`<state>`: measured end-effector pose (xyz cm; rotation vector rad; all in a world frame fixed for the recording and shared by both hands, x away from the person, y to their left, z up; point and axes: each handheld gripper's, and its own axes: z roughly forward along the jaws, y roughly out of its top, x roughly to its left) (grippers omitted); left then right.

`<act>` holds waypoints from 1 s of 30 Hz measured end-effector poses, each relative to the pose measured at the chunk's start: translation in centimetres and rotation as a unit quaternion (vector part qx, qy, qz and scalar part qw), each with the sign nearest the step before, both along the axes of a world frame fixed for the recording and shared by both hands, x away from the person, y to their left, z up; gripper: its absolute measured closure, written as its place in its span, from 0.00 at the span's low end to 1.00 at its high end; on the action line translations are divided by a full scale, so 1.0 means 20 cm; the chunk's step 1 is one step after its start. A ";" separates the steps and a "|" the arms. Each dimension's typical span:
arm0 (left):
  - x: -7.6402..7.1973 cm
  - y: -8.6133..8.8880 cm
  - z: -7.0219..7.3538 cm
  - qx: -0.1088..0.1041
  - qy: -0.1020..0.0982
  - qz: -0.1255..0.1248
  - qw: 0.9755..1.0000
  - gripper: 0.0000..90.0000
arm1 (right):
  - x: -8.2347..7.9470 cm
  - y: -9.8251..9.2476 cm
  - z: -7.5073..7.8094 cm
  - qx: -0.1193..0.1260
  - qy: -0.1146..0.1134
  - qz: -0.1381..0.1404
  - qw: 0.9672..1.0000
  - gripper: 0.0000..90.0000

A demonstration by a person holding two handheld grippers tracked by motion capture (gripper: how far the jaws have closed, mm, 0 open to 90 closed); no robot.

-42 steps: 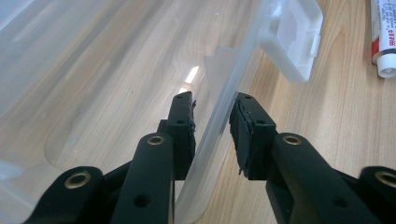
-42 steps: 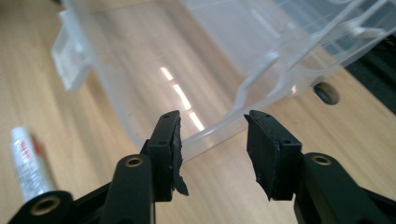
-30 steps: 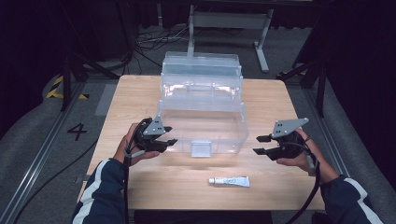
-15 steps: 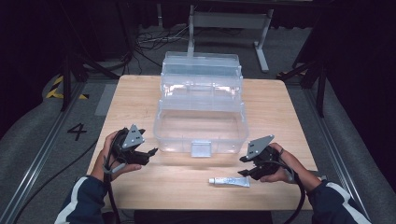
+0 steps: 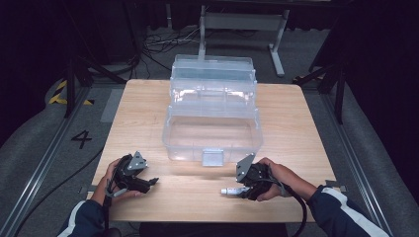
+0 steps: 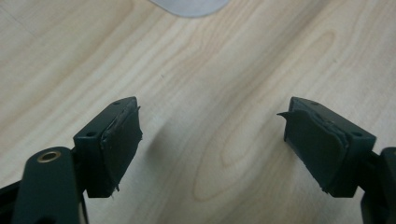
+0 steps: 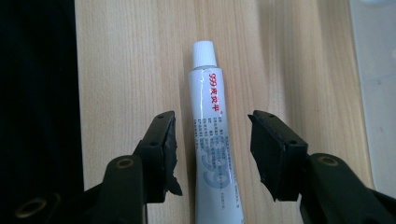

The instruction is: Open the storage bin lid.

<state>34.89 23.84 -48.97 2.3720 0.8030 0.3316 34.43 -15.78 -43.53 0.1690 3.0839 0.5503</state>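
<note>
A small white tube (image 7: 212, 140) with red print and a white cap lies flat on the wooden table (image 5: 296, 128) near its front edge, and its cap end (image 5: 227, 190) pokes out to the left. My right gripper (image 7: 213, 123) straddles the tube's body with a gap on each side, so it is open; from above it (image 5: 240, 191) points left. My left gripper (image 6: 211, 116) stands open low over bare wood at the front left (image 5: 150, 181). Its jaws have just been opening, with nothing between them.
A clear plastic toolbox (image 5: 212, 128) stands open mid-table with stepped trays folded back, its grey latch (image 5: 212, 157) facing me. The latch's edge (image 6: 191, 5) sits ahead of the left gripper. The box's edge (image 7: 378, 93) runs along the right gripper's side.
Both hands have dropped from beside the box toward the table's front edge. The right gripper has come over the tube. The left gripper has moved left and down.
</note>
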 end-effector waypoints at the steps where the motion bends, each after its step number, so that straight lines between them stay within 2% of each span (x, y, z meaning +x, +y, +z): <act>1: 0.00 0.01 0.00 -0.005 -0.001 0.002 1.000 0.21 | 0.00 0.01 -0.01 -0.007 0.001 0.005 1.000 0.58; 4: -0.01 0.04 -0.02 -0.024 0.002 0.011 1.000 0.21 | 0.00 0.03 -0.01 -0.010 0.006 0.011 1.000 0.59; 8: -0.02 0.07 -0.06 -0.059 0.006 0.028 0.998 0.18 | 0.01 0.07 -0.04 -0.036 0.009 0.009 0.999 0.64; 12: -0.02 0.07 -0.06 -0.058 0.006 0.034 0.998 0.16 | 0.02 0.10 -0.07 -0.049 0.015 0.006 0.999 0.66; 16: -0.02 0.07 -0.06 -0.055 0.004 0.033 0.998 0.15 | 0.02 0.11 -0.10 -0.062 0.010 0.000 0.998 0.69; 23: -0.01 0.07 -0.06 -0.057 0.007 0.034 0.998 0.14 | 0.03 0.09 -0.10 -0.053 0.018 -0.008 0.998 0.78; 30: -0.01 0.07 -0.06 -0.056 0.006 0.034 0.998 0.14 | 0.02 0.07 -0.10 -0.047 0.013 -0.011 0.999 0.79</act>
